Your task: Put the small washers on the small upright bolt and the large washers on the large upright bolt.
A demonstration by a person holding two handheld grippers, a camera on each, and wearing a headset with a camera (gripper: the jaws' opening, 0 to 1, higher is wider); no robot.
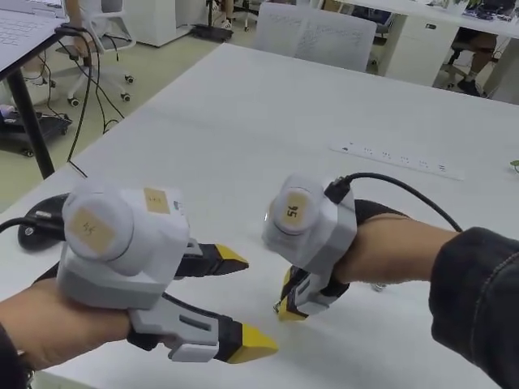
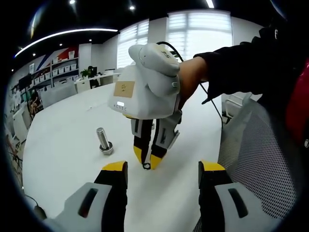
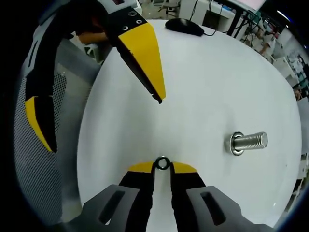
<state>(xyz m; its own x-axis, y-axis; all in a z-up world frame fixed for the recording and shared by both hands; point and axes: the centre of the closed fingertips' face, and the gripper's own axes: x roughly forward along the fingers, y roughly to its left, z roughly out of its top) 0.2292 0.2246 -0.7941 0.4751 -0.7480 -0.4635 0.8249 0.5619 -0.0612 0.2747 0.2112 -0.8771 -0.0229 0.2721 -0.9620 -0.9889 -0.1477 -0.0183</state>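
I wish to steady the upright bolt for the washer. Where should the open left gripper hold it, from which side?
Probably low on the shank of the upright bolt, above its wide base, coming level from where the left gripper is. It stands vertical, so a low grip leaves the top free for the washer in the right gripper.

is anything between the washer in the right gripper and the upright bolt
Nothing visible does. The washer pinched in the right gripper has bare table between it and the upright bolt. The open left gripper sits clear of that path.
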